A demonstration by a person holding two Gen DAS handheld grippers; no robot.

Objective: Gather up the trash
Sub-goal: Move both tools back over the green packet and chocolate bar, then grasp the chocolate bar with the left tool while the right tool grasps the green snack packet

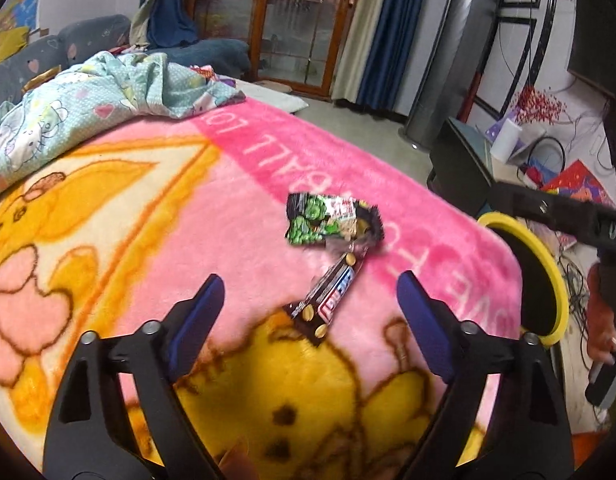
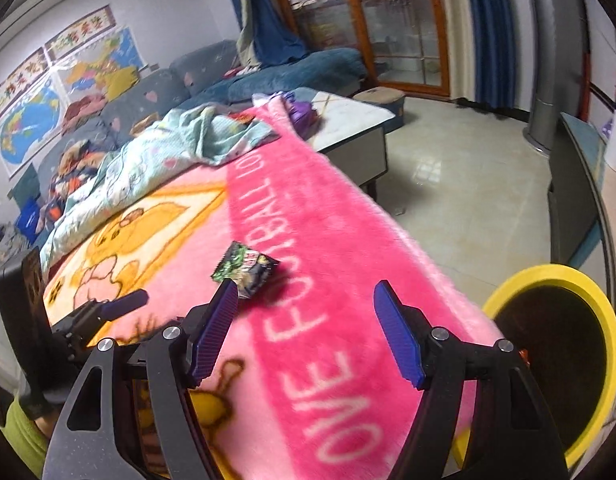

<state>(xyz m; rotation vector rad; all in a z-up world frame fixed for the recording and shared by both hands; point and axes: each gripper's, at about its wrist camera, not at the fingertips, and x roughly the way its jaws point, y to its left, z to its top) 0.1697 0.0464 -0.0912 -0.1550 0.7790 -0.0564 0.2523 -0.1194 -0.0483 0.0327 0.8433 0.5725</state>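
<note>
A brown chocolate-bar wrapper (image 1: 328,300) lies on the pink blanket (image 1: 227,208), its far end touching a green-and-black snack bag (image 1: 332,220). My left gripper (image 1: 308,284) hovers open over the bar wrapper, which sits between and just beyond the blue fingertips without touching them. In the right wrist view the snack bag (image 2: 245,270) lies just past my right gripper's left fingertip (image 2: 223,304). My right gripper (image 2: 305,292) is open over bare pink blanket (image 2: 328,240), nothing between its pads. The yellow-rimmed black bin (image 2: 556,280) stands at the bed's right edge; the bin (image 1: 548,264) also shows in the left view.
A crumpled light-blue quilt (image 1: 87,96) lies at the far left of the bed. A dark cabinet (image 1: 460,160) with clutter stands right of the bed beyond the bin. Tiled floor (image 2: 448,184) opens to the right. The left gripper's fingers (image 2: 119,304) show at the lower left.
</note>
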